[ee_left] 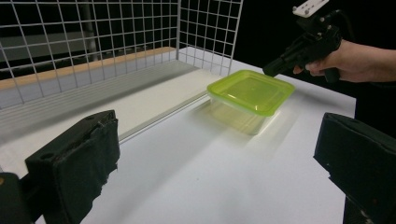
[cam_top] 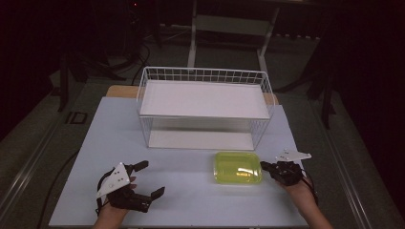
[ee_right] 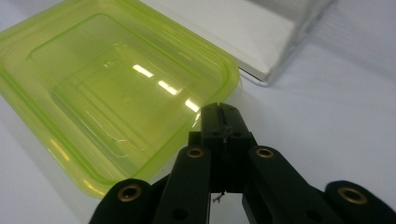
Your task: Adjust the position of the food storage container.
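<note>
1 green container (cam_top: 238, 168) empty on my tabletop (cam_top: 191, 200), my right tool (cam_top: 263, 166) closed at its rim, gripping nothing, my left tool (cam_top: 149, 179) open, wire basket (cam_top: 205, 75) holding only white shelves.

Dim room (grey floor (cam_top: 43, 124)), white table (cam_top: 181, 200).

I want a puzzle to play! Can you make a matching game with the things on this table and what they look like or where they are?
Things:
1. green box
2. wire basket
3. left tool
4. right tool

Descriptions:
A. jaws wide apart, near the table's front edge
B. white, at the back of the table, with a shelf board across it
C. see-through, in front of the basket
D. jaws pressed together, tip at the box's right edge

Pairs: 1-C, 2-B, 3-A, 4-D
</note>
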`<state>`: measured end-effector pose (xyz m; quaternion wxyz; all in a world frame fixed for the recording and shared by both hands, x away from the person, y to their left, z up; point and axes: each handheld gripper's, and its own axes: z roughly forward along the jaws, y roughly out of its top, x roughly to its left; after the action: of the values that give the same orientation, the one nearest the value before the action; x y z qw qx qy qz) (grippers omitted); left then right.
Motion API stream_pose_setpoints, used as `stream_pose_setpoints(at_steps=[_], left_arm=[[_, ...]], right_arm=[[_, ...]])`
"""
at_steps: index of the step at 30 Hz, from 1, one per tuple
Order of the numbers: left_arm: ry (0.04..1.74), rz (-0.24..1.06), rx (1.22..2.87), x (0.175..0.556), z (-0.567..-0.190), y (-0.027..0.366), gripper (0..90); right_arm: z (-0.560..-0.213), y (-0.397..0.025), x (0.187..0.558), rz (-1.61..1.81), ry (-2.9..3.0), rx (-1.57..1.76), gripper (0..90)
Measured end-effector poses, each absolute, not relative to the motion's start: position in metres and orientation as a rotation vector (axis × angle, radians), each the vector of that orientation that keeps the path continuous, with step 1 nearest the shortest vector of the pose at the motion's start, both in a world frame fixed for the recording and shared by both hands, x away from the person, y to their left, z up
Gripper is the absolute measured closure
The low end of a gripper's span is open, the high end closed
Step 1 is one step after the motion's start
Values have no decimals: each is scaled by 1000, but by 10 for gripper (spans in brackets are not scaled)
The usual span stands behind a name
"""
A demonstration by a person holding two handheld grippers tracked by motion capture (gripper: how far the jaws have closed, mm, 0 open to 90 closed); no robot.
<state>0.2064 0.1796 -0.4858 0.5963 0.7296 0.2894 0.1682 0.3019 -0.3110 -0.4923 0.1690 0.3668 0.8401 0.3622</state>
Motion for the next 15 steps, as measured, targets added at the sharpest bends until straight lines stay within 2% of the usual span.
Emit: stream_pose_setpoints(at_steps=[15], left_arm=[[670,381,1697,206,-487,179,7]], right_arm=[[-490,-272,303,1060,2462,962,900]])
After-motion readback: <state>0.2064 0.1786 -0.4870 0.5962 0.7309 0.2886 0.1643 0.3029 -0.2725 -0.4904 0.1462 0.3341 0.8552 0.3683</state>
